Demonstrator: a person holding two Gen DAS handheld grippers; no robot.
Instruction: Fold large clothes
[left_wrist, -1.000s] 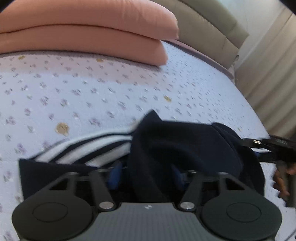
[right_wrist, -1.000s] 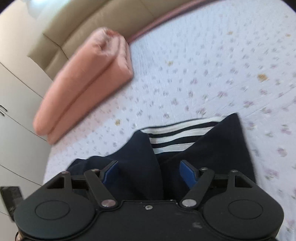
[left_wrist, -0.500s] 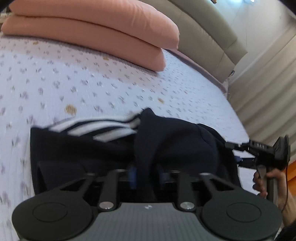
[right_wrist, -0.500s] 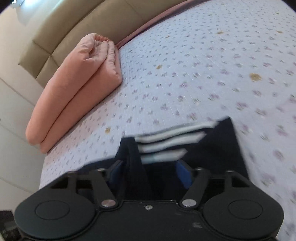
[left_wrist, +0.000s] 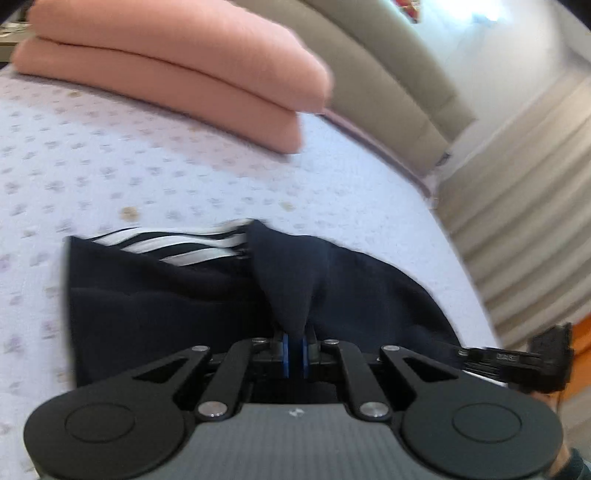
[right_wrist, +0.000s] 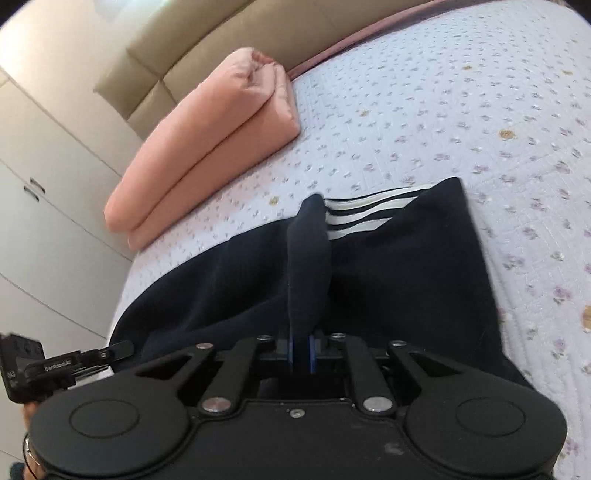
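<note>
A dark navy garment (left_wrist: 177, 295) (right_wrist: 399, 273) with white stripes (left_wrist: 184, 245) (right_wrist: 365, 214) lies on a floral bedspread (left_wrist: 110, 173) (right_wrist: 480, 110). My left gripper (left_wrist: 294, 349) is shut, its blue pads pinching a raised fold of the navy cloth. In the same way my right gripper (right_wrist: 302, 350) is shut on another fold, which rises in a ridge ahead of it. Each gripper shows at the edge of the other's view, the right gripper (left_wrist: 517, 363) at the right and the left gripper (right_wrist: 66, 363) at the left.
A folded pink quilt (left_wrist: 177, 66) (right_wrist: 207, 147) lies at the head of the bed against a beige padded headboard (left_wrist: 388, 74) (right_wrist: 177, 48). Curtains (left_wrist: 524, 206) hang past the bed's edge on one side; white cupboard doors (right_wrist: 40, 221) stand on the other.
Both grippers have closed on folds of the navy garment and lifted them. The cloth now rises in ridges between the pads, and more of the bed shows ahead.
</note>
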